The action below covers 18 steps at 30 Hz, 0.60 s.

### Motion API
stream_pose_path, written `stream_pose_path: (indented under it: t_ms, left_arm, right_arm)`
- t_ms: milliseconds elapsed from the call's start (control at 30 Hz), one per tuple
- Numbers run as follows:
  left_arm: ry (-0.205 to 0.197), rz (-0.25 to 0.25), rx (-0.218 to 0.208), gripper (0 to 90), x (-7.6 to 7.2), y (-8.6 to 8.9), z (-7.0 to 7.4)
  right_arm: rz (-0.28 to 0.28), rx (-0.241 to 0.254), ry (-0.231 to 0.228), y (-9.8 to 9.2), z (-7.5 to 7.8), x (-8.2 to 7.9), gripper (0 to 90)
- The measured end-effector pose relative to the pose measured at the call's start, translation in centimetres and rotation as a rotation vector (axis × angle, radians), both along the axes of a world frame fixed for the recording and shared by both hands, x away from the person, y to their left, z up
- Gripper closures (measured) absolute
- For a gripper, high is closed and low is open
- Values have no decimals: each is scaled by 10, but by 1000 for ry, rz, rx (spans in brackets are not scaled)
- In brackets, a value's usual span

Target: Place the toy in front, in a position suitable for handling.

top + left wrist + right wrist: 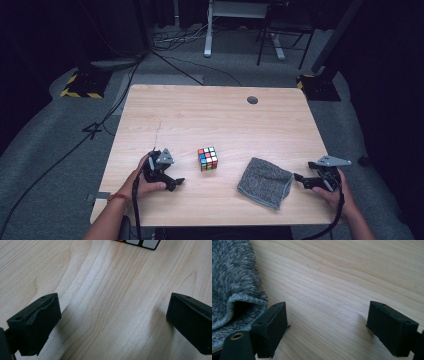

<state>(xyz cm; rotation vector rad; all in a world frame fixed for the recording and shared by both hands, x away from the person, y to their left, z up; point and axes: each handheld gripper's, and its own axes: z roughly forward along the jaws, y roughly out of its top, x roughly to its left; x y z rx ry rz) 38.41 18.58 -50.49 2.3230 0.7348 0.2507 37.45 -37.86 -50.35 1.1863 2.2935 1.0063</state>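
A scrambled colour cube (207,158) stands on the wooden table (200,112) near the front middle. Left of it, a hand rests my left gripper (176,182) on the tabletop; its jaws point toward the cube and stand wide apart over bare wood. In the left gripper view (113,306) the cube's lower edge (140,243) sits at the top. A grey fuzzy pouch (265,181) lies right of the cube. My right gripper (301,180) is just right of it, open and holding nothing. In the right gripper view (328,311) the pouch's open mouth (234,305) lies beside the left jaw.
A dark round grommet (252,100) sits in the table's far right area. The table's front edge runs just below both hands. Cables, stand bases and desk legs (207,35) lie on the grey floor beyond the table.
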Motion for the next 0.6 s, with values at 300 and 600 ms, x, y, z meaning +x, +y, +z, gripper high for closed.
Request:
stream_pose_path:
  t_ms: [300,600]
  left_arm:
    - [-1,13,0,2,-1,-1,0]
    - [-1,14,0,2,-1,-1,0]
  right_arm:
    - [-4,0,0,0,0,0,166]
    - [-17,-13,4,-1,1,-2,153]
